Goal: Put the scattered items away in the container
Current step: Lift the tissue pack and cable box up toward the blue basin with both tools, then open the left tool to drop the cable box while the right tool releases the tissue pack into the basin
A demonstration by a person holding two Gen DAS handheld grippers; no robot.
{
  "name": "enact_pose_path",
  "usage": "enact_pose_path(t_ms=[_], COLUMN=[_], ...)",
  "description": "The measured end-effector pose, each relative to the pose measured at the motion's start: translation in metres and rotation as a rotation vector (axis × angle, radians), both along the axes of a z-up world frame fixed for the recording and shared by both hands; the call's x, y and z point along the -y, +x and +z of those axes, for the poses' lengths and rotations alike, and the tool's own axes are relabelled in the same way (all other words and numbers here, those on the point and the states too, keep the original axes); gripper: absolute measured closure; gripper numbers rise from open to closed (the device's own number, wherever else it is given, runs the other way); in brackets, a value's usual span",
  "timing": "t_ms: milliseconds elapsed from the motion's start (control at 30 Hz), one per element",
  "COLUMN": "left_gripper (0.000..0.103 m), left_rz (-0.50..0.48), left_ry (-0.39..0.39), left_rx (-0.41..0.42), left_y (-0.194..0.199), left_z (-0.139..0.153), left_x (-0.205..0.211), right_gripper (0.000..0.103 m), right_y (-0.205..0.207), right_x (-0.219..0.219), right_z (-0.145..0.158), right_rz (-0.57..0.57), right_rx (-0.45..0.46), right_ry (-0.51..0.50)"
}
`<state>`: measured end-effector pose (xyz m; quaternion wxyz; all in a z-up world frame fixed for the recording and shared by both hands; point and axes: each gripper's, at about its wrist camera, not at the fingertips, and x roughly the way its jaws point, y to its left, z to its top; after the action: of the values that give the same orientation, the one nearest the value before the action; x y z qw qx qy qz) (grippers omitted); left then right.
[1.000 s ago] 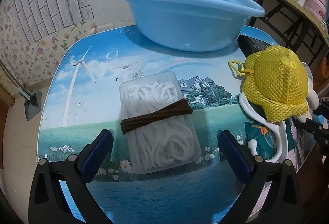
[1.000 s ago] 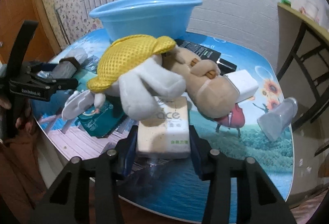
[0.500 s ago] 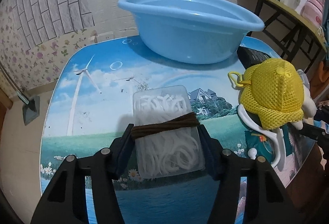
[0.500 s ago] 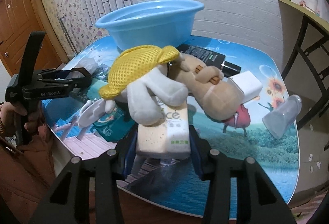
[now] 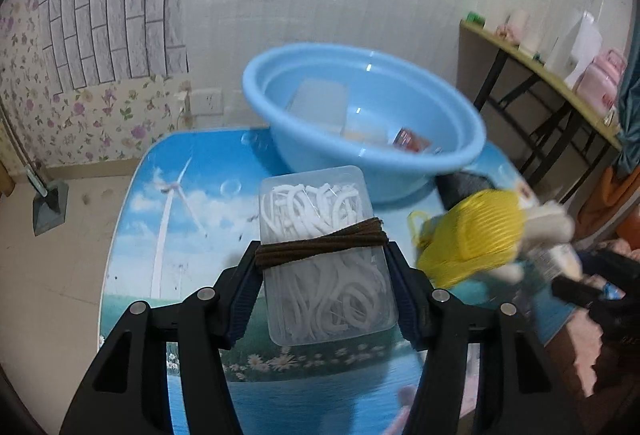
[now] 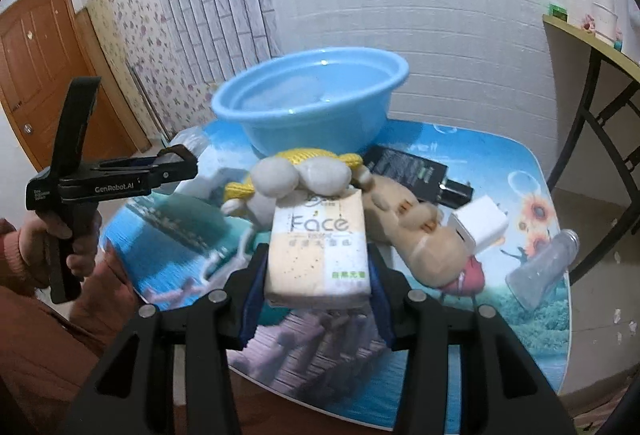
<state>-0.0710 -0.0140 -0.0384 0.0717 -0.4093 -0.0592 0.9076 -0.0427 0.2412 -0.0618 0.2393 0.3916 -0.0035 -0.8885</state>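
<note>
Clear plastic is the material of the box that the left gripper clamps between its two blue pads in the left wrist view; the box is full of white loops and a brown band goes around it. It is lifted off the table, whose top is printed with a windmill and sky. Behind it stands the blue basin, and inside the basin lie some pale items and one small red packet, too blurred to read. At the right a yellow mesh bag and a plush toy are smeared by motion, and the right edge is dark and hard to make out. In the right wrist view the right gripper squeezes a tissue pack printed "Face"; the smaller characters under it are not legible. The pack is also off the table, in front of the basin. On the left gripper's side one reads "GenRobot.AI", with a hand around its handle. A black box carries small unreadable print. A white block and a clear bottle lie at the right.
</note>
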Motion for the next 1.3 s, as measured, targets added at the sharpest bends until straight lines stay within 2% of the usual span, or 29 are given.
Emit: enact_pose_path(t_ms=[233, 367, 467, 833, 1100, 1300], left_gripper=[0.045, 0.045, 0.045, 0.045, 0.044, 0.044], left_rz=[-0.017, -0.017, -0.025, -0.062, -0.087, -0.1], left_ry=[-0.008, 0.003, 0.008, -0.003, -0.003, -0.038], left_rx=[-0.105, -0.135, -0.147, -0.145, -0.117, -0.108], left_y=[0.01, 0.005, -0.003, -0.035, -0.058, -0.078], left_z=[0.04, 0.051, 0.058, 0.056, 0.044, 0.033], left_x=[-0.009, -0.012, -0.015, -0.024, -0.033, -0.042], right_gripper=[0.058, 0.058, 0.058, 0.058, 0.058, 0.058], right_y=[-0.005, -0.011, -0.019, -0.048, -0.072, -0.091], right_x=[0.01, 0.01, 0.012, 0.018, 0.029, 0.039], right_z=[0.024, 0.038, 0.043, 0.055, 0.051, 0.048], right_rz=[0.045, 0.053, 0.063, 0.074, 0.093, 0.096], right_rx=[-0.04, -0.065, -0.074, -0.109, -0.099, -0.102], right_ry=[-0.048, -0.102, -0.099, -0.112, -0.095, -0.093])
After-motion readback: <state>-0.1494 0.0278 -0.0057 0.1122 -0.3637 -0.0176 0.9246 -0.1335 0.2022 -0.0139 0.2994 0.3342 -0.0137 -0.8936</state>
